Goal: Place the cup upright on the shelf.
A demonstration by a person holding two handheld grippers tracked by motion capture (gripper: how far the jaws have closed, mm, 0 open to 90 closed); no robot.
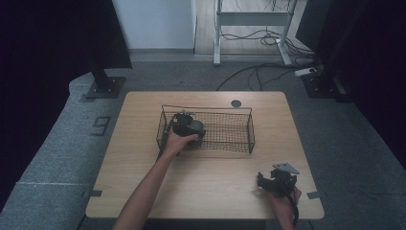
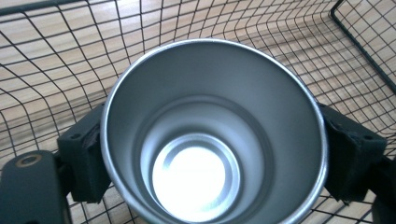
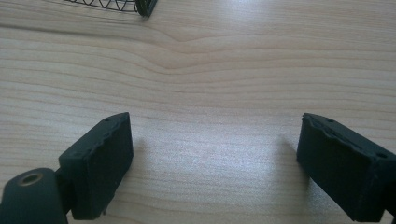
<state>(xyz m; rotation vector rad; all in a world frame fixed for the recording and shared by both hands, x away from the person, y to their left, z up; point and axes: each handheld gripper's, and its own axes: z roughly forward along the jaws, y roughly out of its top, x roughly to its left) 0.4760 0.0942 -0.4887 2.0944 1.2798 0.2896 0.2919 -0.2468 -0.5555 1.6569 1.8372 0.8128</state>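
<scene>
In the high view, the left gripper (image 1: pixel 187 125) sits inside the wire basket (image 1: pixel 239 111) at the centre of the frame, at the basket's left end, with the person's left hand (image 1: pixel 178 143) wrapped around its body and the forearm running down to the bottom edge.

The left gripper view looks straight down into a steel cup (image 2: pixel 212 130) that takes up the middle of the frame. Its rim is round and bright, and its bottom shines pale at lower centre. The two black jaws stand against the cup's outer wall, one at lower left and one at right. Whether the pads still press on the wall or have just let go cannot be told. The basket's mesh (image 2: pixel 56 56) curves around the cup, with the wooden table (image 2: pixel 355 65) showing through it.

The right gripper (image 1: pixel 276 181) lies at the lower right of the high view, near the table's front edge, in the right hand (image 1: pixel 283 200), well apart from the basket. In the right gripper view its jaws stand wide apart over bare wood (image 3: pixel 210 93), with nothing between them. A corner of the basket (image 3: pixel 140 6) shows at the top left of that frame.
</scene>
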